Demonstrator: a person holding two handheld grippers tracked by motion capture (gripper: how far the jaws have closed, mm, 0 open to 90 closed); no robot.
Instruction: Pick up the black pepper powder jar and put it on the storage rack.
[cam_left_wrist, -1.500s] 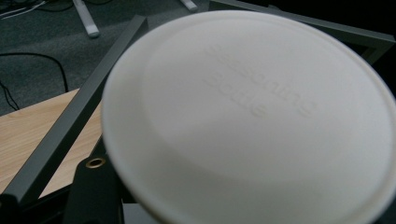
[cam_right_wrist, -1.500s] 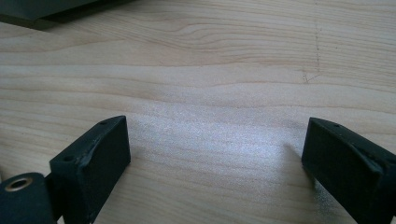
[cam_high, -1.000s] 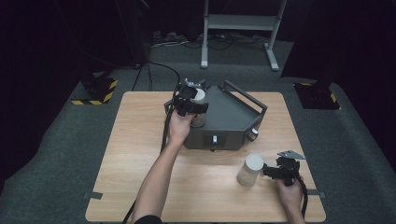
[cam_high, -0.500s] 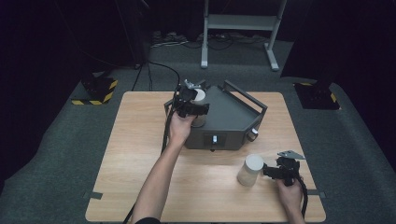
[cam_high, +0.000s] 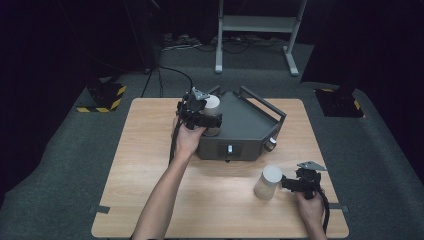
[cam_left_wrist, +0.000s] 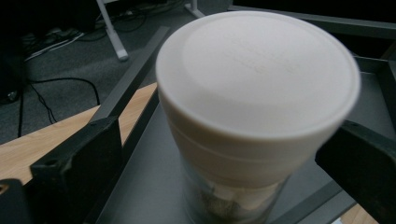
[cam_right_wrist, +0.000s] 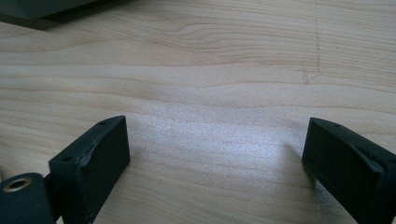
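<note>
The left tool (cam_high: 206, 116) hangs over the rear left part of a dark grey machine (cam_high: 245, 131) that sits at the middle of the wooden counter (cam_high: 150, 150). Between its jaws stands a white-lidded jar (cam_high: 212, 111), upright on the machine's flat top. In the left gripper view the jar's lid (cam_left_wrist: 258, 70) looms large between the two black jaws; the left jaw stands clear of the jar's side with a visible gap, and the right jaw lies close to the lid's edge, though whether it touches cannot be told. So the left tool is spread around the jar and not pinching it.

The right tool (cam_high: 289, 184) lies low at the near right of the counter, its jaws pointing left. A second white jar (cam_high: 267, 182) stands upright just beside its tips. In the right gripper view the jaws are spread wide over bare wood (cam_right_wrist: 215, 107), nothing between them, with the machine's edge (cam_right_wrist: 51, 11) at the upper left corner.
</note>
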